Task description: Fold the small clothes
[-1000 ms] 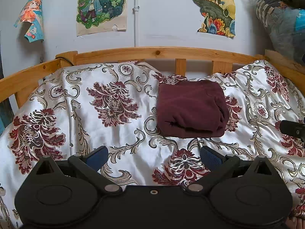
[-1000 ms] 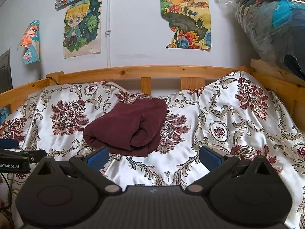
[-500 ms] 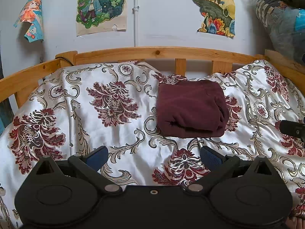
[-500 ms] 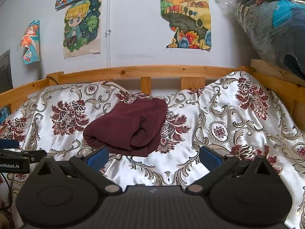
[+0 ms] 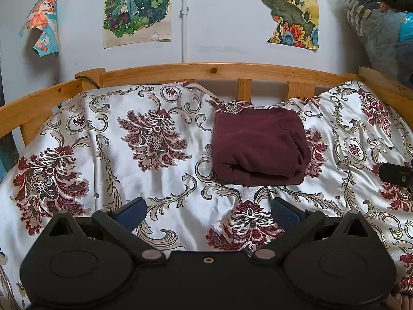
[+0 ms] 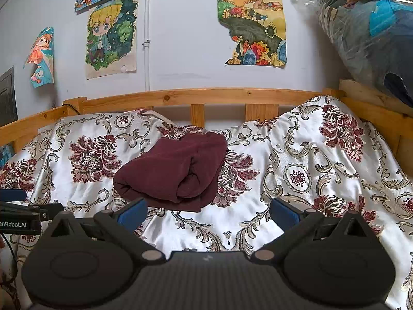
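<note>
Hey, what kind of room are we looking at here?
Probably a child's bedroom: a wooden bed frame draped with a floral bedspread, cartoon drawings stuck on the wall, and a folded maroon garment lying on the bed.

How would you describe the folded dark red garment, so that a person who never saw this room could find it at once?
Look at the wooden bed frame against the wall with cartoon posters; a shiny white floral bedspread covers the bed. Near the middle, toward the back rail, lies the folded maroon garment. It is the only plain, matte, single-coloured thing on the patterned cloth.
</note>
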Motion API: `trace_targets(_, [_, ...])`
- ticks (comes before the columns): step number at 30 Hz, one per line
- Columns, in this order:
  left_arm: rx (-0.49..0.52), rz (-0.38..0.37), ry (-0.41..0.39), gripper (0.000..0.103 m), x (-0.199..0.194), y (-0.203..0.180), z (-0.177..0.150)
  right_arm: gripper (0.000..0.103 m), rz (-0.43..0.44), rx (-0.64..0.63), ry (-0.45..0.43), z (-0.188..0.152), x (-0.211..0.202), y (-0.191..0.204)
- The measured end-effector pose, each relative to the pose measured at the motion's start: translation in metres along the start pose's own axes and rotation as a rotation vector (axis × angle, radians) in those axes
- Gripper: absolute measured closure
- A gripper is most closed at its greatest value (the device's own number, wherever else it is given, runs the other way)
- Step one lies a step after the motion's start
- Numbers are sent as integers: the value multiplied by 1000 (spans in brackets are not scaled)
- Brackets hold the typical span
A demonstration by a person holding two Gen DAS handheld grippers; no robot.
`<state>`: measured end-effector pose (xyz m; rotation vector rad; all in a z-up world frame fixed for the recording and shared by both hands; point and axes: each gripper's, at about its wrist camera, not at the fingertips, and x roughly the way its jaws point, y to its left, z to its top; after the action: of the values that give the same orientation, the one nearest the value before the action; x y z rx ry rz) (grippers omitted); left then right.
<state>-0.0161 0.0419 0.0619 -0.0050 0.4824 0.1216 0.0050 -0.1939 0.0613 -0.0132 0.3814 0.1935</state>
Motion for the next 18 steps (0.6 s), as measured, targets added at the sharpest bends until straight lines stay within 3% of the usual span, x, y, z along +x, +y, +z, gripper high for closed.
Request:
trace_targets(13, [22,-46,25,1,-2,-3,2,0,-1,0,-1,0,0,0])
trace_targets(18, [45,-19,31,1,-2,-5,3,0,-3,5,1,0,0,0])
